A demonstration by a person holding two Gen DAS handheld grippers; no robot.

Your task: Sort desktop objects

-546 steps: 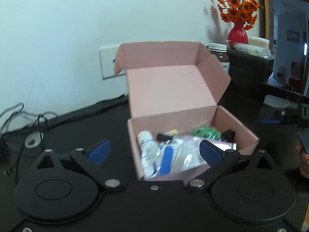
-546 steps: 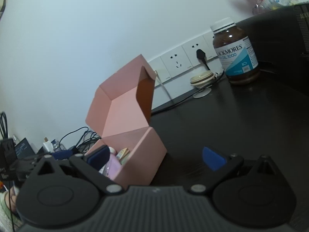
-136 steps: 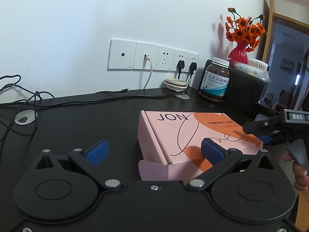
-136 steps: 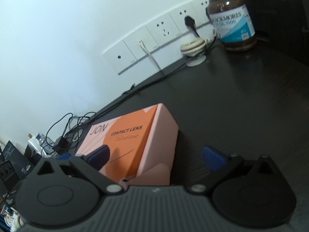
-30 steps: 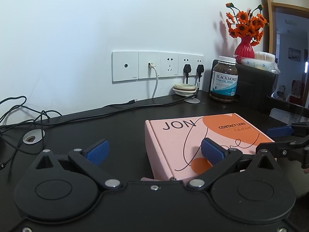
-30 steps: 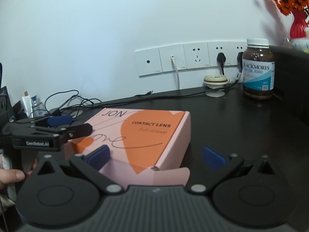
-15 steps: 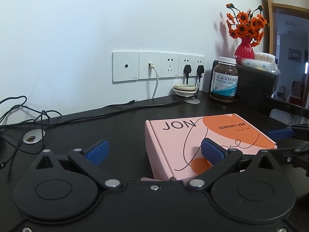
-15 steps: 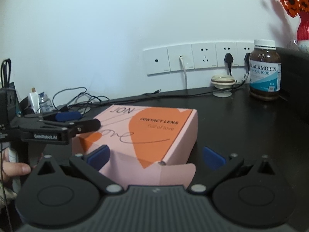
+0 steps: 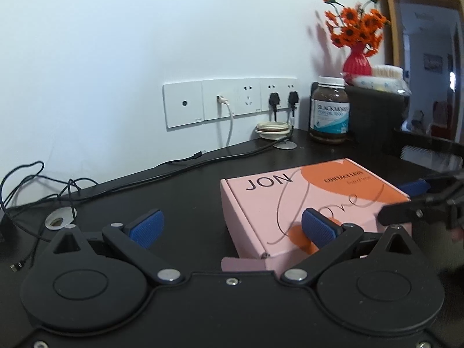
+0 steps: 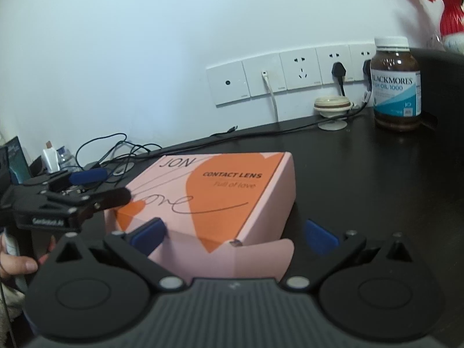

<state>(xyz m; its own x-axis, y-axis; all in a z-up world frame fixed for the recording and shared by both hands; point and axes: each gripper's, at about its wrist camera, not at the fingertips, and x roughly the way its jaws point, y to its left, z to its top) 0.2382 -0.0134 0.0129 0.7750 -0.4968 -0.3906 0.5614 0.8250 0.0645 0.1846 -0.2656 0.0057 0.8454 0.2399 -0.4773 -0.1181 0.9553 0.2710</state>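
Left claw: spread wide, holding nothing — its right blue pad sits over the near left part of the box lid, though contact cannot be told; its left pad hangs over bare table left of the box.
Right claw: also spread wide and empty; its left pad is at the box's near face, its right pad over dark table just right of the box.
Hands: a few fingers show left of the box, gripping the left tool's handle; both tools point level towards the box from its near side.
Box: pink with an orange heart, printed "JON" and "CONTACT LENS", lid shut, lying flat on the table — a loose pink flap juts out from its near edge.
Table: black, with loose cables left of the box.
Behind the box: a white row of wall sockets with plugs in it, a brown pill bottle to the right, and a red vase of orange flowers beyond the bottle.
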